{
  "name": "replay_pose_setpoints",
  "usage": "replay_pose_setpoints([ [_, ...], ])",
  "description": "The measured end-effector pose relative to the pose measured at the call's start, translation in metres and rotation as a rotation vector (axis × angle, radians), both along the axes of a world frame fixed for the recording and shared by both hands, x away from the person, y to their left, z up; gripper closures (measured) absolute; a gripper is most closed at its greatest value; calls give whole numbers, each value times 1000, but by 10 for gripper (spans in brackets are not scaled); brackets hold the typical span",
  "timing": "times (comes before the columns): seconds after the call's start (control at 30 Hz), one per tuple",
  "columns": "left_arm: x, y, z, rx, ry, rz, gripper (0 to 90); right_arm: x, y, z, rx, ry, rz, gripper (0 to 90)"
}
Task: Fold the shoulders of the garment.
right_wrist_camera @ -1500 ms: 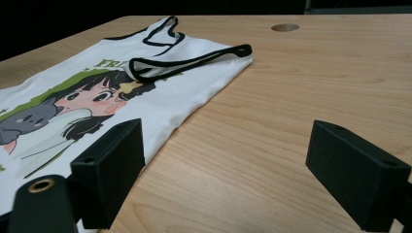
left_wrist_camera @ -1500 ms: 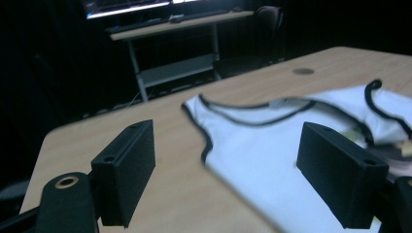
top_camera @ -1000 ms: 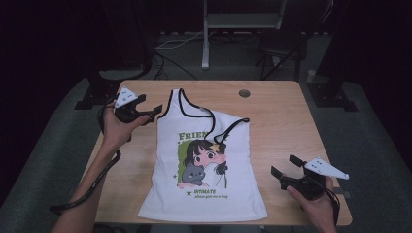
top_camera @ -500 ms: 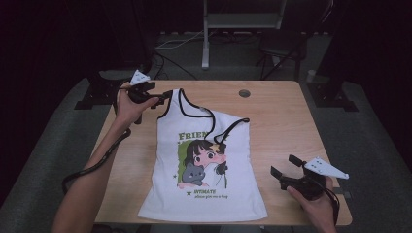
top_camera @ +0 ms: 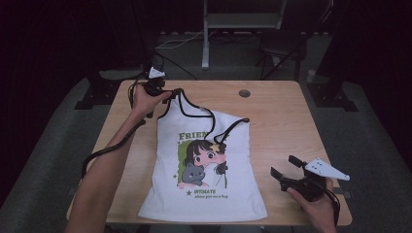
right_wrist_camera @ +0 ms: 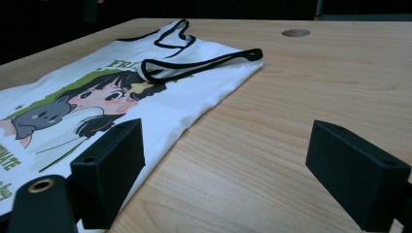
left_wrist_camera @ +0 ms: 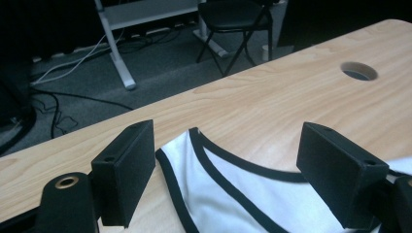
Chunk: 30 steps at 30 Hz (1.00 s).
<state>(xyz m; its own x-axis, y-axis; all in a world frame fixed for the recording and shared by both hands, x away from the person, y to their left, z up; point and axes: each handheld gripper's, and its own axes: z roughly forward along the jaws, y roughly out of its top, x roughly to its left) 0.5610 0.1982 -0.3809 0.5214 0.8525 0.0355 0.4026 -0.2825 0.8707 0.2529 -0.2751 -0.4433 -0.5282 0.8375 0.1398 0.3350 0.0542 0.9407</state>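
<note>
**Spotter:** Where do you stand with the top?

**Operator:** My left hand-held gripper (top_camera: 171, 92) sits at the far left corner of the tank top (top_camera: 204, 170), jaws wide, with the left shoulder strap (left_wrist_camera: 194, 160) lying on the counter (top_camera: 282, 121) between them. Nothing is pinched yet. My right hand-held gripper (top_camera: 286, 170) is wide open too, resting near the counter's front right corner, with the shirt's hem side off to its left and well apart from its jaws.

**Spotter:** So how far along would you call it?

**Operator:** Early, I'd say. The top lies flat, print up, body smoothed out. The right strap (top_camera: 228, 128) is flopped inward over the chest instead of lying straight, so that side looks untidy. If this is a fold or a straightening job, I judge the real work is still ahead: close on the left strap, and sort the right one.

**Spotter:** Anything you can't read?

**Operator:** In the left gripper view the strap runs out of frame below my jaws, so I can't tell how much cloth sits under them. The bottom hem is cut off at the counter's near edge in the high view. The small lettering under the cartoon print (top_camera: 204, 162) is too blurred to read.
</note>
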Motion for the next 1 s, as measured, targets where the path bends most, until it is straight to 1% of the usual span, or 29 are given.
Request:
replay_pose_setpoints([
  [0.07,7,-1,-3,8,9,12,215,0,0,0,0,1,3,134],
  [0.1,10,-1,-4,0,16,19,215,0,0,0,0,1,4,134],
  [0.17,15,-1,-7,22,25,26,215,0,1,0,2,2,8,134],
  [0.27,22,-3,-11,22,44,34,215,-1,1,0,2,1,14,134],
  [0.3,24,-4,-14,6,53,40,215,-1,1,0,3,1,15,134],
  [0.33,26,-4,-16,-1,61,44,215,0,1,0,3,1,15,134],
  [0.4,29,-3,-21,15,72,48,216,0,1,0,0,-1,17,134],
  [0.47,31,0,-28,23,89,69,220,0,2,0,-1,1,20,134],
  [0.5,32,1,-31,29,91,79,269,0,2,0,-1,0,21,134],
  [0.53,33,3,-35,36,100,99,283,0,3,0,-3,2,22,134],
  [0.63,36,4,-42,26,111,129,282,0,4,0,-8,2,29,134],
  [0.7,38,3,-43,22,116,124,283,0,4,0,-7,2,30,134],
  [0.73,38,3,-44,30,113,124,287,0,4,0,-7,3,29,134],
  [0.77,39,2,-45,29,109,132,346,0,4,0,-5,3,30,134],
  [0.93,41,2,-52,7,131,137,350,0,4,0,-2,1,34,134],
  [1.0,42,2,-54,10,137,133,352,0,4,0,-3,1,36,134],
])
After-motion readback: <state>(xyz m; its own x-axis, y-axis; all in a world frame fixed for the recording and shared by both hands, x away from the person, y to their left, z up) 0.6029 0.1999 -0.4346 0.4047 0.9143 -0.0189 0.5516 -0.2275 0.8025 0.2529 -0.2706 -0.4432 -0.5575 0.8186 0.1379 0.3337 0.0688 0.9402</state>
